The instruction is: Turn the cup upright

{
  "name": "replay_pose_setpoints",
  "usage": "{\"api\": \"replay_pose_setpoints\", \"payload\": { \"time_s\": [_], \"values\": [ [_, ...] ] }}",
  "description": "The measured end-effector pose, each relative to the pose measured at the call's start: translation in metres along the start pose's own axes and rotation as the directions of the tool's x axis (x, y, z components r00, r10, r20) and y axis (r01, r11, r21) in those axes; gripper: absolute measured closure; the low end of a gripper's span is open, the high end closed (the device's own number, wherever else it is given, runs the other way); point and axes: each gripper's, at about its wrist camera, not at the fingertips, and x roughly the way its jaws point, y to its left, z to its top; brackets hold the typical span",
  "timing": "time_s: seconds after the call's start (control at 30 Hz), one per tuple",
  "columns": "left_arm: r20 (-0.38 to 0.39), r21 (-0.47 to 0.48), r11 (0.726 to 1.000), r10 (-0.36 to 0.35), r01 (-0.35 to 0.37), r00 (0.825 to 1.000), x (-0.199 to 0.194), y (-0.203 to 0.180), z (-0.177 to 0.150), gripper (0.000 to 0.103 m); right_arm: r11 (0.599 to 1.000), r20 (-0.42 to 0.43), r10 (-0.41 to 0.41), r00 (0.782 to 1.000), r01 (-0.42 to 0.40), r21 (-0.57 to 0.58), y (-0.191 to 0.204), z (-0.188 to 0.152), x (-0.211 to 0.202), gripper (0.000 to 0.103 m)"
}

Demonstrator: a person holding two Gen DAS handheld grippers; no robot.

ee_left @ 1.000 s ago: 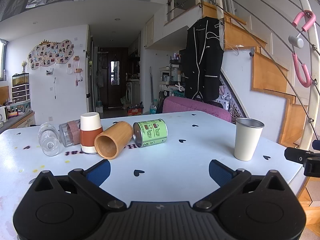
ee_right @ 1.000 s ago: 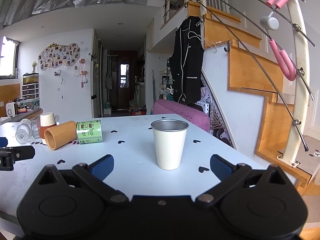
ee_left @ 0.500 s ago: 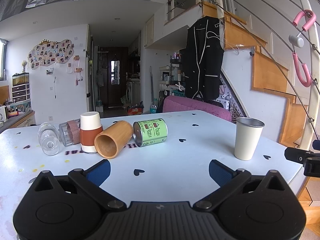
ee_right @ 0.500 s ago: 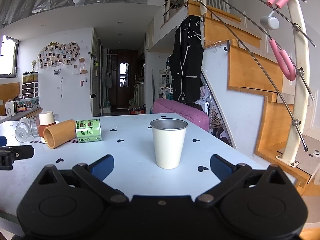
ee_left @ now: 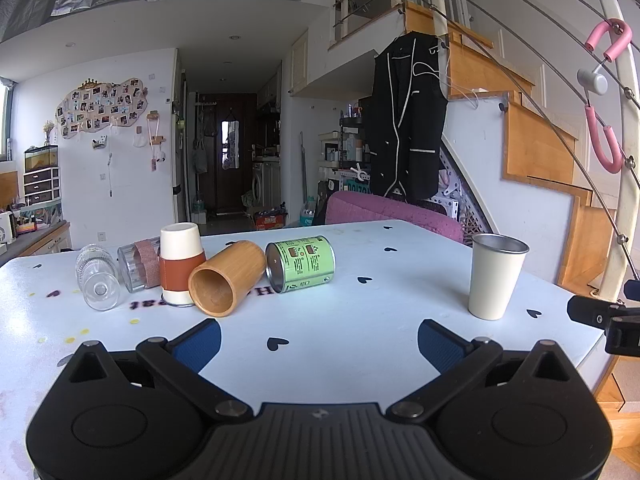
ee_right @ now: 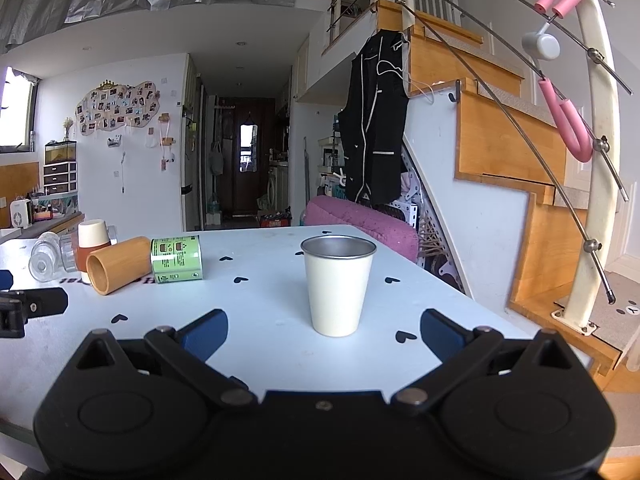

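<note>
White walls, a wooden staircase [ee_left: 532, 136], and a dark hallway [ee_left: 232, 160] beyond.

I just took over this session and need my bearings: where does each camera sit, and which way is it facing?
Left wrist: sits on the left claw, looking across the white table at the tipped bamboo cup and green tin; its own open blue fingers show, and the right claw at the right edge.
Right wrist: sits on the right claw, facing the upright white cup; its own open fingers show, and the left claw at the left edge.
Shared: table, all cups, black jacket, staircase.
</note>
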Motion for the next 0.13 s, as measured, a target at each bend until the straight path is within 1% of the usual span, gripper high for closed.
{"api": "replay_pose_setpoints", "payload": {
  "time_s": [0.13],
  "values": [
    [0.000, 0.001, 1.000, 0.000, 0.000, 1.000, 0.0006, -0.0001, -0.0007, 0.000, 1.000, -0.001, 0.000, 1.000, 0.000, -0.001, 0.0000, 0.0000, 0.0002, 0.000]
  ]
}}
